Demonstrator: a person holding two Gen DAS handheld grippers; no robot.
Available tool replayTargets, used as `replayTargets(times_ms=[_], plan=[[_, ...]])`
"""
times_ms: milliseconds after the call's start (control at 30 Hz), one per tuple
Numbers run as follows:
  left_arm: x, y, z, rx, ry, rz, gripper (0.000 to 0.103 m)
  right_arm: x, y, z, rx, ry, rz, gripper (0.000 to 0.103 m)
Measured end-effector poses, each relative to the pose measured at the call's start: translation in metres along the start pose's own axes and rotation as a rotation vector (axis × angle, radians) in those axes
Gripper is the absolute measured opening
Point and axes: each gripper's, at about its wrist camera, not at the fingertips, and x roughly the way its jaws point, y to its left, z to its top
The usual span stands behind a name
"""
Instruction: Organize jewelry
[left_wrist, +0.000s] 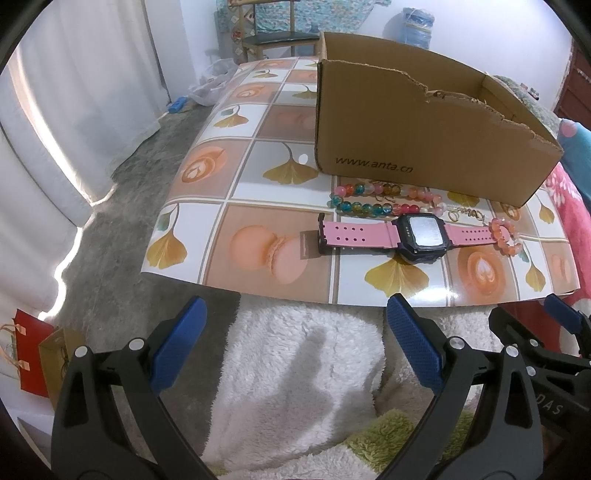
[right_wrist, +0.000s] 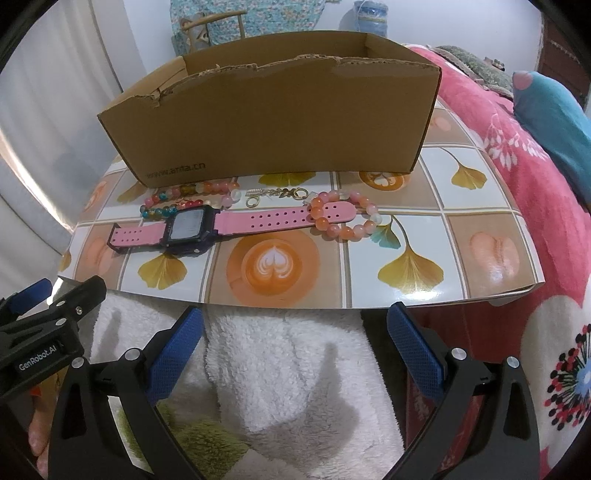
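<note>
A pink-strapped digital watch (left_wrist: 384, 236) (right_wrist: 240, 221) lies flat on the patterned mat (left_wrist: 258, 206) (right_wrist: 424, 236), in front of an open cardboard box (left_wrist: 406, 129) (right_wrist: 273, 122). Between watch and box lie a multicoloured bead bracelet (left_wrist: 365, 201) (right_wrist: 162, 211), a pink-orange bead bracelet (left_wrist: 506, 236) (right_wrist: 343, 218) over the strap's end, and a gold chain (left_wrist: 465, 214) (right_wrist: 280, 194). My left gripper (left_wrist: 295, 339) is open over the white fleece, short of the mat's near edge. The right gripper (right_wrist: 295, 339) is open likewise, holding nothing.
White and green fleece (left_wrist: 295, 369) (right_wrist: 288, 369) covers the near side. A pink floral blanket (right_wrist: 517, 177) and a teal cushion (right_wrist: 554, 122) lie right. Grey floor (left_wrist: 129, 192), curtains and gift bags (left_wrist: 33, 354) are left; a chair (left_wrist: 280, 37) stands behind.
</note>
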Motion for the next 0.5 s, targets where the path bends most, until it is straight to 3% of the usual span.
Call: replayTargets(times_ms=[500], plan=[[0.0002, 0.0039, -0.0024, 0.000, 0.001, 0.005, 0.095, 0.0015, 0.0011, 0.0013, 0.002, 0.002, 0.006, 0.097]])
